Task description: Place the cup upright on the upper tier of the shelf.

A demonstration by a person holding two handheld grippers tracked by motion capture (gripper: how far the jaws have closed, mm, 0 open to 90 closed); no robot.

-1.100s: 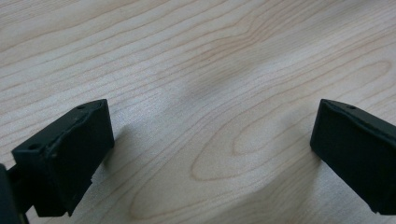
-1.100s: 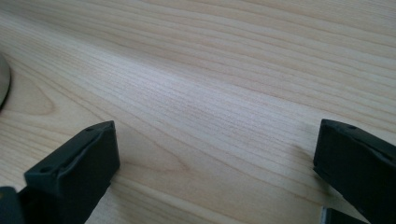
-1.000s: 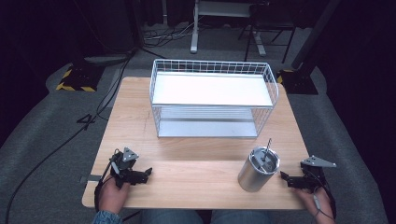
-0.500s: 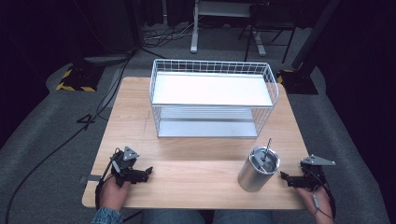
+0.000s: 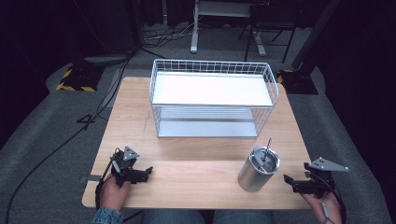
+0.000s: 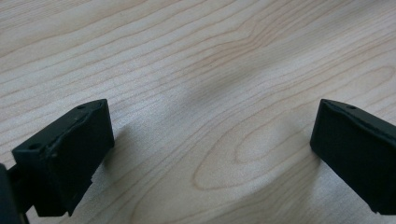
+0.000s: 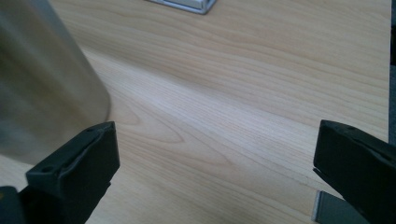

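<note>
A steel tumbler [image 5: 258,169] with a straw stands on the wooden table [image 5: 196,158] near the front right. My right gripper [image 5: 290,181] rests just right of it, open, with nothing between its jaws; in the right gripper view the tumbler's wall [image 7: 44,88] looms at the left, beside the left jaw. At the front left my left gripper [image 5: 145,173] lies low on the table, open and empty, its fingers [image 6: 65,154] spread over bare wood.
A white wire basket rack [image 5: 212,100] with two shelves stands at the table's back middle. A corner of its base [image 7: 187,4] shows in the right gripper view. Cables and desk legs lie on the floor behind.
</note>
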